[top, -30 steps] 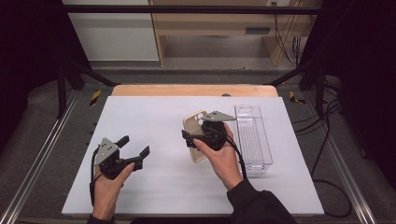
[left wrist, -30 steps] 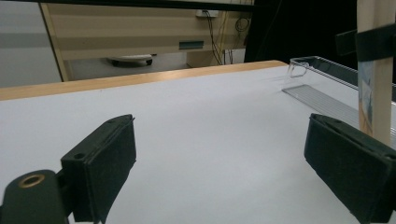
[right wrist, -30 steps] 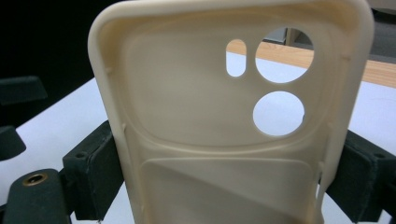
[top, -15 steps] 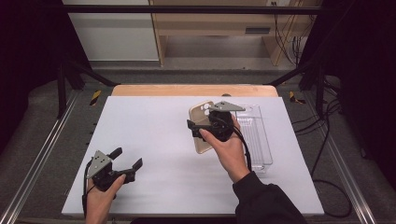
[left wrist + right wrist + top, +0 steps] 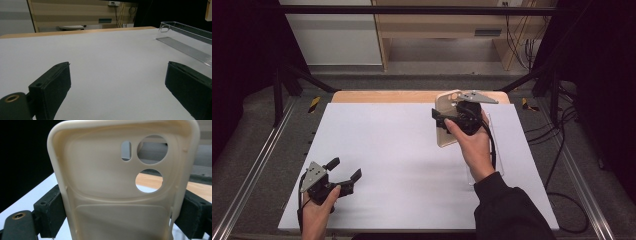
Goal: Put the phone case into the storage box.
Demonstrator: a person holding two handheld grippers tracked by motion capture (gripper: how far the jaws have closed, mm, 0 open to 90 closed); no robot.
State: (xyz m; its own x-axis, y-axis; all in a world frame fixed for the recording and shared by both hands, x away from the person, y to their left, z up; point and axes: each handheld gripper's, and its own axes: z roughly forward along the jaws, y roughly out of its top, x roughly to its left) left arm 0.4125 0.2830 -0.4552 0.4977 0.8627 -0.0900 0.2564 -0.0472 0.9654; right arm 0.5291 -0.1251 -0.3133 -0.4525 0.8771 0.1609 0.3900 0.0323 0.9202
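Right gripper (image 5: 447,120): its two black jaws were clamped on the long edges of a cream phone case (image 5: 446,119), one jaw on each side, seen plainly in the right gripper view.
Phone case in the grip (image 5: 120,185): its hollow inner face was turned to the right gripper's camera, with the camera cut-outs, two round holes and one narrow slot, beyond the jaws towards the far end.
Phone case's place: it was held up clear of the white table mat (image 5: 402,150), standing on end and slightly tilted, with its top end over the far edge of the mat.
Right hand (image 5: 472,145): it was wrapped round the gripper body just behind the jaws, and a dark sleeve (image 5: 507,210) ran back to the near edge.
Beside the right gripper: a clear plastic tray (image 5: 492,150) lay on the mat under and just to the right of the hand, partly hidden by the forearm.
Left gripper (image 5: 346,170): its jaws were spread wide apart with nothing between them, low over the mat near the near-left corner.
Left hand (image 5: 319,207): it gripped the body behind those jaws.
Ahead of the left jaws: bare white mat (image 5: 105,62), and far off to their right the clear plastic tray (image 5: 185,37).
Beyond the mat: the wooden table edge (image 5: 382,96) showed along the far side.
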